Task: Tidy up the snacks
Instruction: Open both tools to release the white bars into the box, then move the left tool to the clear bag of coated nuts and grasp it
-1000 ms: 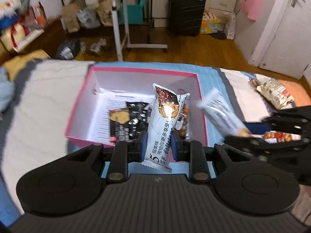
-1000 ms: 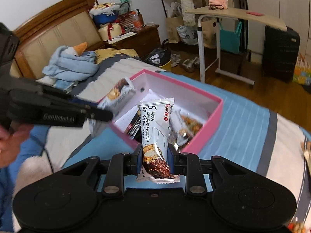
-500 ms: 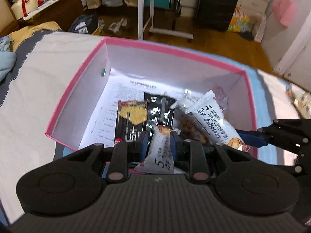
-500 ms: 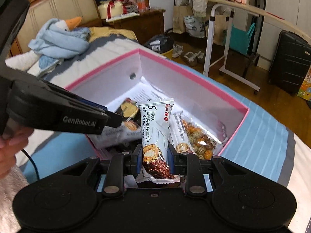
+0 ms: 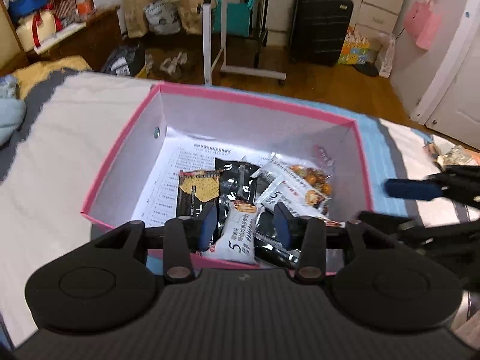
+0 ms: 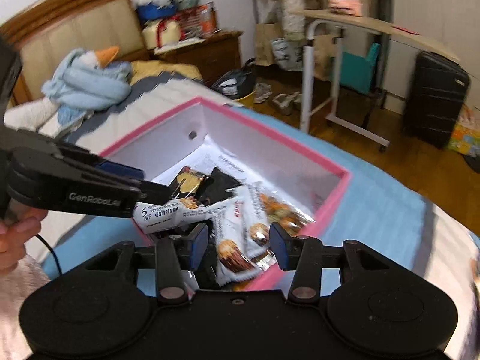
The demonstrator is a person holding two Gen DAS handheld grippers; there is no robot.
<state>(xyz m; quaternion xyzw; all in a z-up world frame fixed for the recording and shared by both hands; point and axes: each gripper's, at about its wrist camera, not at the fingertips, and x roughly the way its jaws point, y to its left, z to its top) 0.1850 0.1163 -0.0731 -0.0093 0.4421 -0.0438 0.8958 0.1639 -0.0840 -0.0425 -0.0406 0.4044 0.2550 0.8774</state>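
A pink box (image 5: pixel 258 99) with white walls lies on the bed and holds several snack packets: a black cracker packet (image 5: pixel 198 189), a black packet (image 5: pixel 237 180) and a nut packet (image 5: pixel 309 180). My left gripper (image 5: pixel 244 226) hangs over the box's near rim with its jaws opening. A white packet (image 5: pixel 240 234) lies loose between its pads, which stand apart from it. My right gripper (image 6: pixel 238 246) is over the box's (image 6: pixel 270 126) corner, its jaws also opening. A second white packet (image 6: pixel 237 252) lies tilted between its pads, free of them. The left gripper's fingers (image 6: pixel 120 186) reach in from the left.
A person's hand (image 6: pixel 15 234) holds the left gripper. A plush goose wrapped in blue cloth (image 6: pixel 87 84) lies by the headboard. More snack packets (image 5: pixel 453 156) lie on the bed at the right. Past the bed stand a rolling side table (image 5: pixel 210 30) and a black suitcase (image 5: pixel 321 27).
Both grippers sank toward the box and their jaws came apart. Each white packet, gripped before, now lies loose in the box between the pads.
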